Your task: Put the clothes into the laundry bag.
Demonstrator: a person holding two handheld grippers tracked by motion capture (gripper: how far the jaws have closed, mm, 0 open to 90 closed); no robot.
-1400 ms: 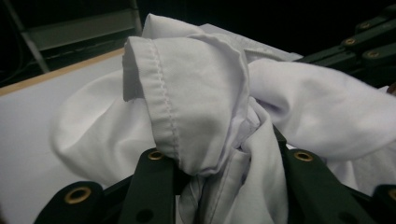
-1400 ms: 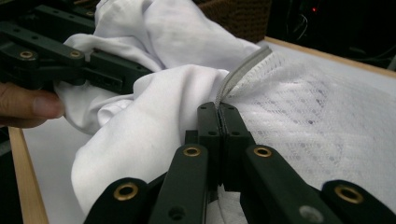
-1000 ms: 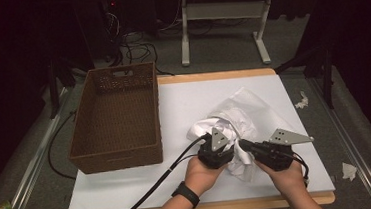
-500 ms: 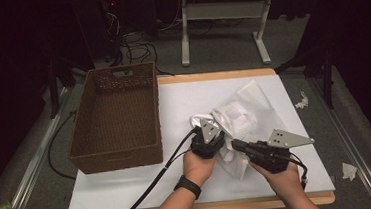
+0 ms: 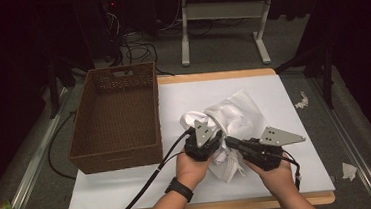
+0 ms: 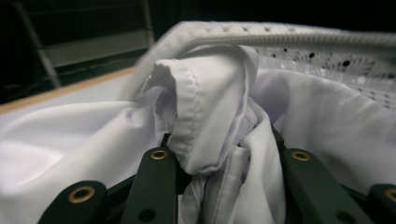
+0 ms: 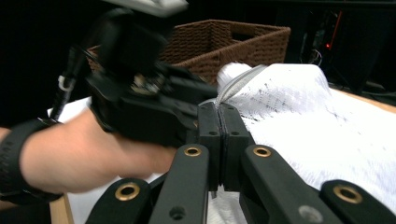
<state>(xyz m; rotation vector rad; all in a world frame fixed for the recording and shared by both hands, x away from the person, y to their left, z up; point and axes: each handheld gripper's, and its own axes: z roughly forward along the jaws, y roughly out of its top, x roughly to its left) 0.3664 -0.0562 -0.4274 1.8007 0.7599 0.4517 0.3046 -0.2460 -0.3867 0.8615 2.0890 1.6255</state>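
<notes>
A white cloth (image 5: 234, 118) lies crumpled on the bench (image 5: 130, 194), just right of the basket (image 5: 116, 115). Its bulk runs slantwise, from the bunched end by the two grippers up and away to a flatter corner pointing toward the far right of the bench. It is thin woven fabric, soft and creased, with a stitched hem; one panel is a fine mesh dotted with small holes, and a ribbed cord-like edge (image 6: 299, 39) runs along its top.

The left gripper (image 5: 208, 145) sits nearest the basket, its jaws partly apart and clamped on a thick rolled fold of the cloth (image 6: 205, 126), hem showing between the black fingers (image 6: 156, 182). The right gripper (image 5: 229, 142) lies farther from the basket, pointing toward the left one, its jaws pressed together flat with a thin edge of the cloth (image 7: 280, 102) pinched at their tips.

The basket is rectangular, dark brown woven wicker with a handle slot in its far wall. The bench top is covered in plain white sheet with a wooden rim.
</notes>
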